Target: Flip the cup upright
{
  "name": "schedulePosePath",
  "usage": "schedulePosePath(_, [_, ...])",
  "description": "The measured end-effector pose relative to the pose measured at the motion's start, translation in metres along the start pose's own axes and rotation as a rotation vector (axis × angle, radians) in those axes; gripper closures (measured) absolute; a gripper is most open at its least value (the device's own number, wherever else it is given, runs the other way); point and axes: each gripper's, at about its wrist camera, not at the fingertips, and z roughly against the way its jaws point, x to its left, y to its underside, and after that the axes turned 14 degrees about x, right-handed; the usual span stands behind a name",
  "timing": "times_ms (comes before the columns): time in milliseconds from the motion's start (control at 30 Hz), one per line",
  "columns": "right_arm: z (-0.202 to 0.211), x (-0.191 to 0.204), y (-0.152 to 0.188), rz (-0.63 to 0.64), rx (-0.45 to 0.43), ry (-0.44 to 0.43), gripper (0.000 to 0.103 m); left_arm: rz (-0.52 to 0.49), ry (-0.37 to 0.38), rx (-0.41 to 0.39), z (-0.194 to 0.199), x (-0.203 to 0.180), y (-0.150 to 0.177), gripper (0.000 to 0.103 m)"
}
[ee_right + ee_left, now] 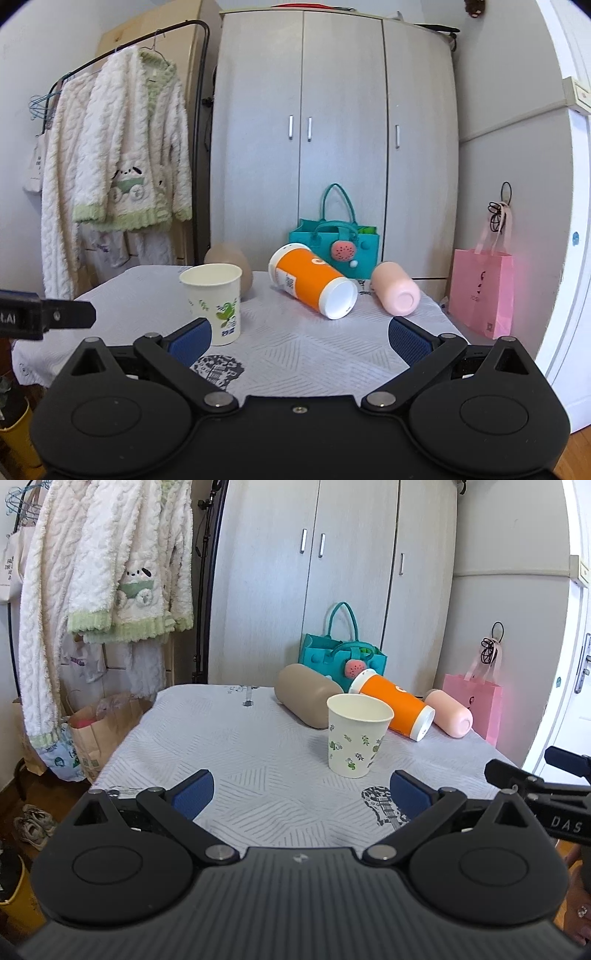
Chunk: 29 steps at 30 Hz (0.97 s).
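Standing upright on the table [229, 738]: cup [356, 734], mouth up. Spread wide and empty, short of it: left gripper [301, 794], right gripper [299, 334].

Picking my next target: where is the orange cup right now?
The orange cup lies on its side mid-table in both views, between the tan bottle and the pink bottle, behind the upright paper cup, in front of the teal bag.

The cup [358, 734] stands upright on the table [258, 760], three bottles [397, 709] lying behind it
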Motion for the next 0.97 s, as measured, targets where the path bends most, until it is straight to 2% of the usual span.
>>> schedulePosePath(167, [-0.007,0.001,0.003,0.008,0.001,0.025,0.000,0.014,0.005,-0.021,-0.009,0.004,0.004,0.000])
schedulePosePath(267, [-0.011,0.001,0.004,0.010,0.009,0.025,0.000,0.038,-0.041,0.006,-0.015,0.005,0.004,0.000])
schedulePosePath(400, [-0.015,0.003,0.003,0.012,0.023,0.025,0.000,0.056,-0.067,0.019,-0.019,0.009,0.004,0.000])
schedulePosePath(600, [-0.013,0.006,0.004,0.013,0.040,0.031,0.000,0.007,-0.117,-0.030,-0.016,0.004,0.009,0.000])
schedulePosePath(733, [-0.012,0.007,0.004,0.014,0.044,0.037,0.000,-0.008,-0.112,-0.012,-0.014,0.001,0.008,0.000])
schedulePosePath(967, [-0.008,0.004,0.004,-0.003,0.038,0.020,0.000,-0.045,-0.121,-0.028,-0.009,-0.004,0.008,0.000])
